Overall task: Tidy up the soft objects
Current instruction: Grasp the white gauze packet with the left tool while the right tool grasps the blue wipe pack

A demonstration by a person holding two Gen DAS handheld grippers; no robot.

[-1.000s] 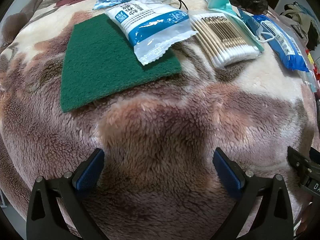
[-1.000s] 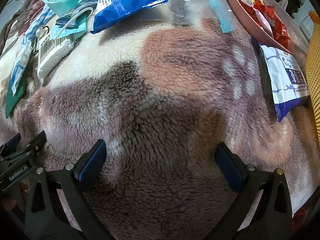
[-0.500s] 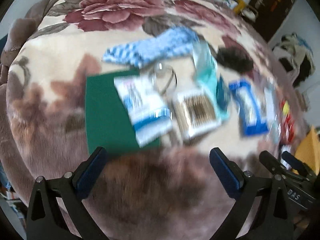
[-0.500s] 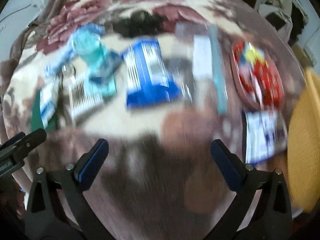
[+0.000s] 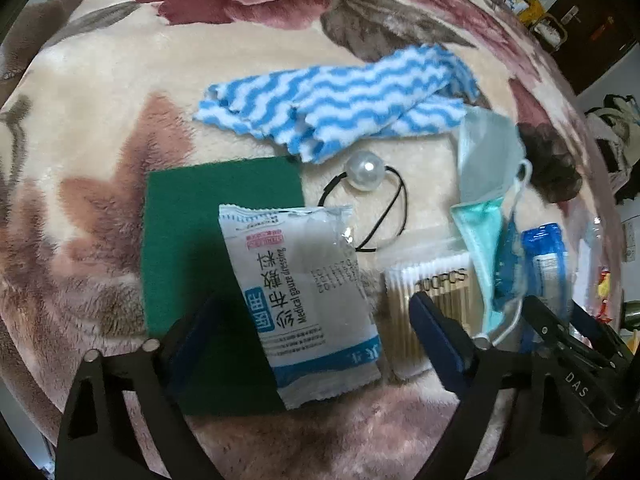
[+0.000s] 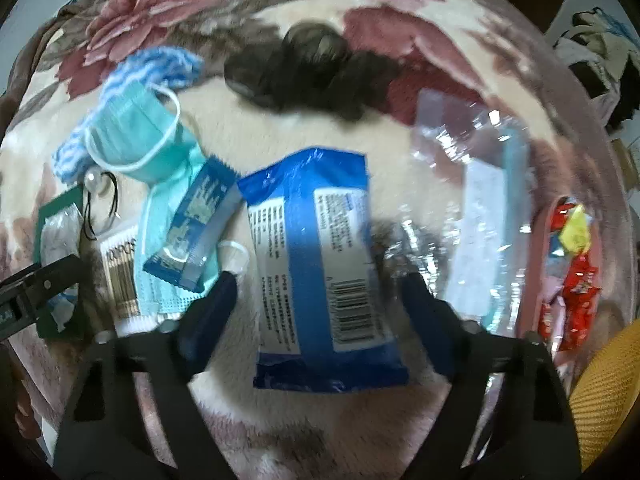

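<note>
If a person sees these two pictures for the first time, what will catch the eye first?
In the left wrist view, the white medical gauze packet lies on the green scouring pad, between the open left gripper's fingers, with the blue-and-white wavy cloth beyond. In the right wrist view, the big blue packet lies between the open right gripper's fingers.

Dark green pad (image 5: 180, 232), blue-and-white wavy-striped cloth (image 5: 344, 100), teal mask (image 6: 132, 136), shiny blue packet (image 6: 320, 264), all on a cream blanket (image 5: 100, 100) with maroon roses.
</note>
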